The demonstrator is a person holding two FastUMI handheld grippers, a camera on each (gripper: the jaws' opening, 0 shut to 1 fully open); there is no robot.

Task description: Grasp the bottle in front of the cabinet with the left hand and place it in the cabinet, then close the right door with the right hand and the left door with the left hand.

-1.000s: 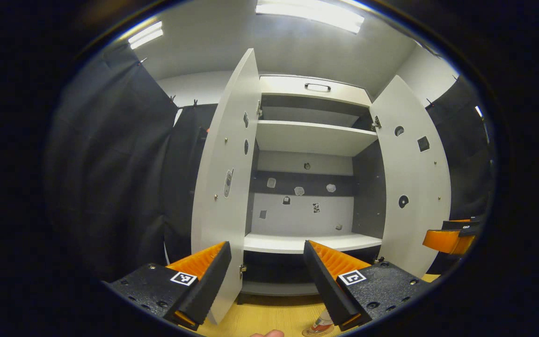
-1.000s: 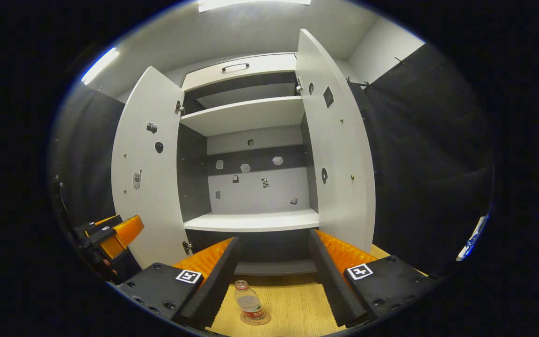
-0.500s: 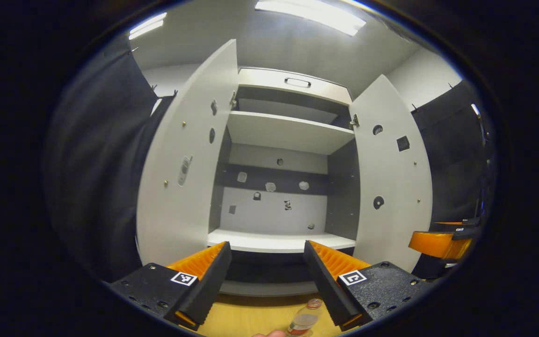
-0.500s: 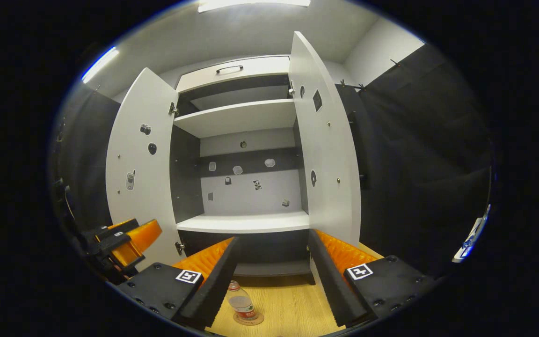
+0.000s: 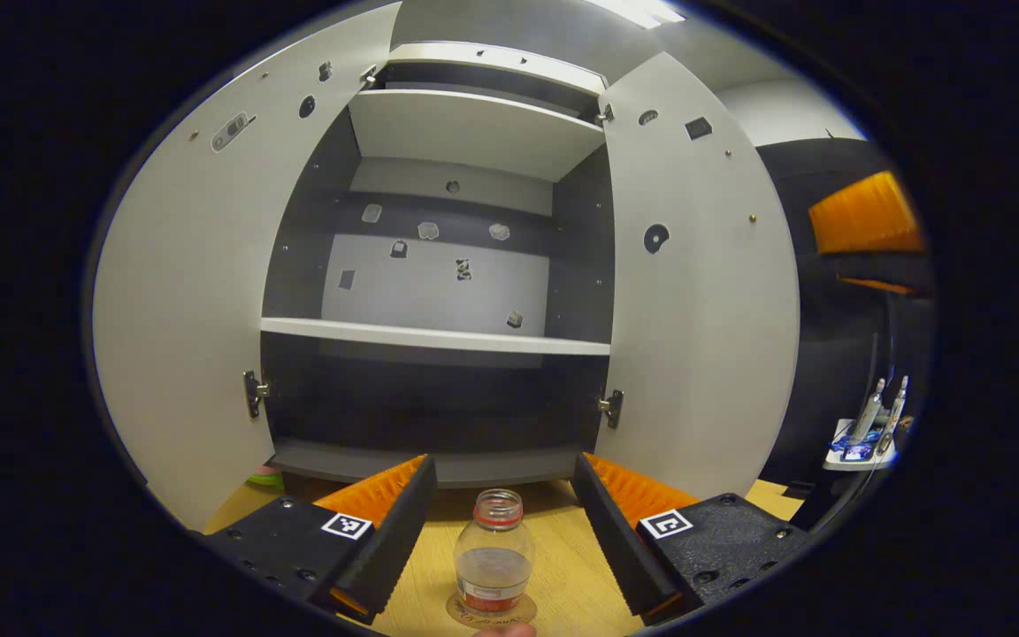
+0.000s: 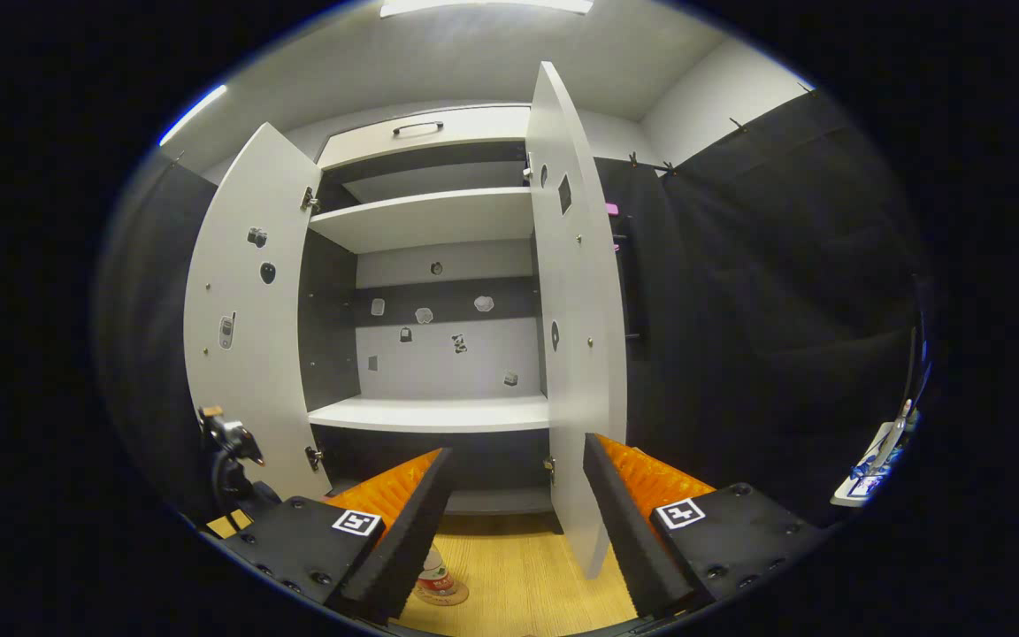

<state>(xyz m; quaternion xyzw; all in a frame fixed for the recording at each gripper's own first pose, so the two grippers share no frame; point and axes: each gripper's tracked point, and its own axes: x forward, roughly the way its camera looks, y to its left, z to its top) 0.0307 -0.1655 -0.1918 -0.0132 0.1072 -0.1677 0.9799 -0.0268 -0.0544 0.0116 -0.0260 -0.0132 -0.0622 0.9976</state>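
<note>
I lowered the left gripper [image 5: 499,531] until the bottle [image 5: 494,559] stood between its spread fingers, and swung the right gripper [image 6: 517,522] rightward toward the right door [image 6: 573,336].

Left gripper view: we sit low over the wooden floor [image 5: 563,584], facing straight into the open cabinet [image 5: 439,336], close in, tilted slightly down; the bottle [image 5: 494,557] stands right ahead between our fingers. Right gripper view: we're farther back and off to the right, angled a bit upward, looking past the right door [image 6: 576,354] edge-on. Both views share the cabinet [image 6: 430,411] interior, both doors, floor and bottle [image 6: 434,579].
</note>
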